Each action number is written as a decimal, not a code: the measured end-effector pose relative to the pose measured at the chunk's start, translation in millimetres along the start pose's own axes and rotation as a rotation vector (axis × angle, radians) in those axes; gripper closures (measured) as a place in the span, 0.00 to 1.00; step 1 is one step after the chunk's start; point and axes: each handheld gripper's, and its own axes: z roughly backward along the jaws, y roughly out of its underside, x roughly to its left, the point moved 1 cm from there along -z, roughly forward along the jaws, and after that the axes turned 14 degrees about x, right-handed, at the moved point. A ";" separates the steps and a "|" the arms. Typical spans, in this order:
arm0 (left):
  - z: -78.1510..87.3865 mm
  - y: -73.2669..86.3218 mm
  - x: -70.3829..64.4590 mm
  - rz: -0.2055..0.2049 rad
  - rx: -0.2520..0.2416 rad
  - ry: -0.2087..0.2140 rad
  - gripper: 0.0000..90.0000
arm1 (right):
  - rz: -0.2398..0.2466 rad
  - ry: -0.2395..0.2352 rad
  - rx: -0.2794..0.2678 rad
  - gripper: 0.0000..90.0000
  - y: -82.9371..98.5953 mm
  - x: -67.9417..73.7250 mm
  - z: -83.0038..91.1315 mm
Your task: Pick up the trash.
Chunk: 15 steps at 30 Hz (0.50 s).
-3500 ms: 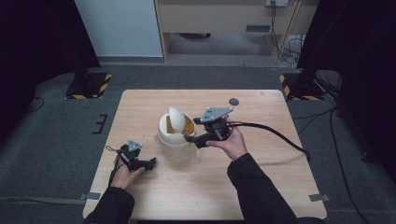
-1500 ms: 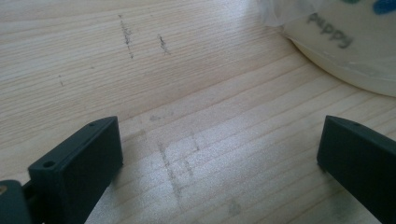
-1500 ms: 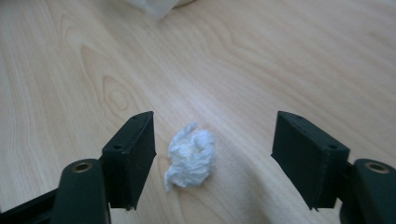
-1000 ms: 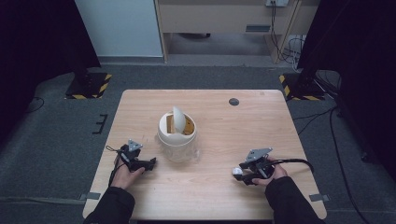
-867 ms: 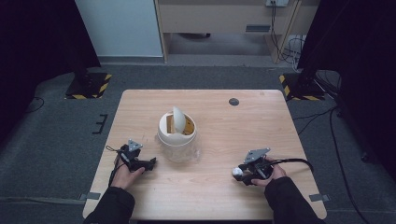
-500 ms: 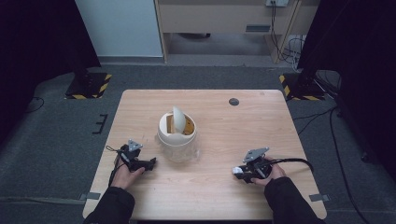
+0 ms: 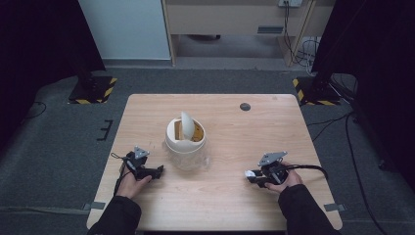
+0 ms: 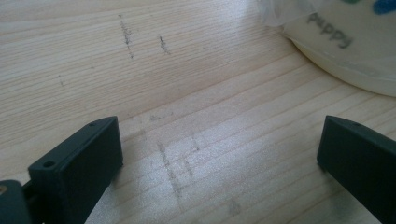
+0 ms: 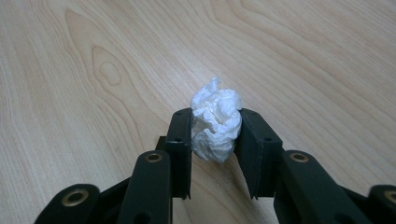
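**Tissue wad gripped, bin still ahead**

A wooden counter (image 7: 225, 196) carries a white swing-lid bin (image 7: 185, 139) at its middle. Right of the bin, well apart, the right gripper (image 9: 215, 140) has its fingers clamped on a crumpled tissue (image 9: 215, 123). Binning it seems the likely remaining step. Just left of the bin, the left gripper (image 8: 219, 154) rests with fingers spread wide, empty. The counter between is bare.

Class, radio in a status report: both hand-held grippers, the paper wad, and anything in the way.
Left hand-held gripper open, on bare table beside bin. Right hand-held gripper shut on crumpled paper wad. Nothing between wad and bin.
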 end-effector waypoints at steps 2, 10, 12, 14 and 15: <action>0.0 0.0 0.0 0.000 0.000 0.000 0.00 | -0.005 0.003 -0.013 0.74 -0.7 -1.3 2.0; 0.0 0.0 0.0 0.000 0.000 0.000 0.00 | -0.030 0.019 -0.078 0.74 -3.6 -7.2 10.5; 0.0 0.0 0.0 0.000 0.000 0.000 0.00 | -0.037 0.022 -0.093 0.74 -4.2 -8.1 12.2; 0.0 0.0 0.0 0.000 0.000 0.000 0.00 | -0.042 0.028 -0.110 0.74 -4.6 -9.5 14.5; 0.0 0.0 0.0 0.000 0.000 0.000 0.00 | -0.049 0.030 -0.121 0.74 -4.9 -9.9 15.8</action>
